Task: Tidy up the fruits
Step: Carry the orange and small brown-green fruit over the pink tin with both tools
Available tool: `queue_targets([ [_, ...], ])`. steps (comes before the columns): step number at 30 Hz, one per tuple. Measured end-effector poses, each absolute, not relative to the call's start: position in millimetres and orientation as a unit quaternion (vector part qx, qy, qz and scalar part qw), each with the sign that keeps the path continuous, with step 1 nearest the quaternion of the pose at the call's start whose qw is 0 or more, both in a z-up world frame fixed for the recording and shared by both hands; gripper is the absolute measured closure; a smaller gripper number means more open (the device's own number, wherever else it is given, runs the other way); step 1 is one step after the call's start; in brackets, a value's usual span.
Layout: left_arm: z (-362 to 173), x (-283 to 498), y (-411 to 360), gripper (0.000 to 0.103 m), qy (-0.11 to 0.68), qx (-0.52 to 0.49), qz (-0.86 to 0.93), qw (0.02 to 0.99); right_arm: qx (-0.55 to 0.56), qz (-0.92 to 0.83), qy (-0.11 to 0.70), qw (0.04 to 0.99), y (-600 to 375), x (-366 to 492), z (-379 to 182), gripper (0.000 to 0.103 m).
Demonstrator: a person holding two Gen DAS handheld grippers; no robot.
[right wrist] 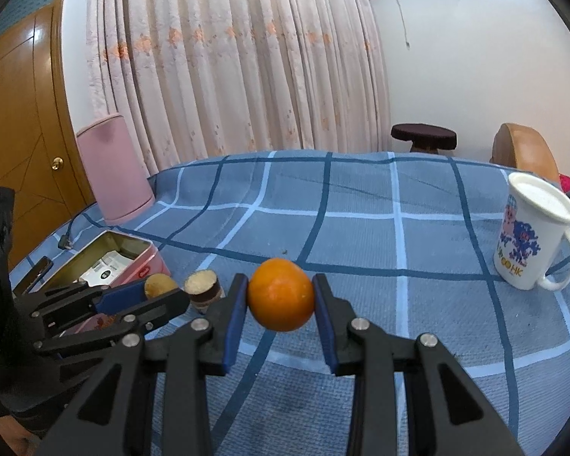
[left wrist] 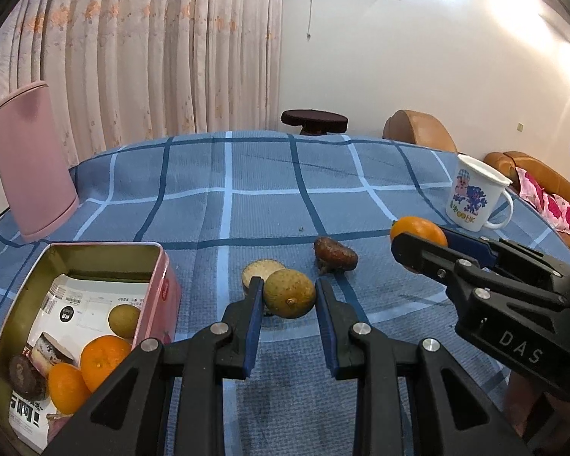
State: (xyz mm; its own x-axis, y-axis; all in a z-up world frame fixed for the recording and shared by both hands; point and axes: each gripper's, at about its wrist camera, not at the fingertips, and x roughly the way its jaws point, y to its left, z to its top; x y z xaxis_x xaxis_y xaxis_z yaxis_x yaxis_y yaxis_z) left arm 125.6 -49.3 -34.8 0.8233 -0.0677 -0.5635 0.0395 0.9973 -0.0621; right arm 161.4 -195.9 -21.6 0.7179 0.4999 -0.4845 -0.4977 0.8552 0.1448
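My left gripper [left wrist: 289, 296] has its jaws around a greenish-brown round fruit [left wrist: 289, 293] on the blue checked cloth; the pads sit at its sides. My right gripper [right wrist: 280, 298] is shut on an orange [right wrist: 281, 295] and holds it above the cloth; it also shows at the right of the left wrist view [left wrist: 418, 232]. A pink tin [left wrist: 159, 266] at the left holds two oranges [left wrist: 102, 357], a green-brown fruit [left wrist: 123, 321], a dark fruit and printed packets. A cut brown fruit [left wrist: 262, 271] and a brown lumpy fruit [left wrist: 334, 255] lie on the cloth.
A white lidded mug [left wrist: 477, 197] with a cartoon print stands at the right. A pink appliance [left wrist: 34, 167] stands at the back left with its cord on the cloth. A curtain, a dark stool [left wrist: 314, 119] and orange chairs lie beyond the table.
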Motion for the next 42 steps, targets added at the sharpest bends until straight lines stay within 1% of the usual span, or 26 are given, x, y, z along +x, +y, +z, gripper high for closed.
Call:
queue_targets([
  [9, -30, 117, -52, 0.074, 0.274, -0.023, -0.031, 0.961, -0.006, 0.267, 0.242, 0.933, -195, 154, -19, 0.066],
  [18, -25, 108, -50, 0.074, 0.25, -0.019, -0.026, 0.968, -0.029, 0.265, 0.192, 0.944, -192, 135, -12, 0.066],
  [29, -17, 100, -33, 0.074, 0.243, -0.024, -0.016, 0.97, -0.052, 0.281, 0.193, 0.939, -169, 128, -2, 0.066],
  [42, 2, 85, 12, 0.074, 0.238, -0.025, 0.027, 0.971, -0.065, 0.334, 0.181, 0.923, -115, 124, 23, 0.066],
])
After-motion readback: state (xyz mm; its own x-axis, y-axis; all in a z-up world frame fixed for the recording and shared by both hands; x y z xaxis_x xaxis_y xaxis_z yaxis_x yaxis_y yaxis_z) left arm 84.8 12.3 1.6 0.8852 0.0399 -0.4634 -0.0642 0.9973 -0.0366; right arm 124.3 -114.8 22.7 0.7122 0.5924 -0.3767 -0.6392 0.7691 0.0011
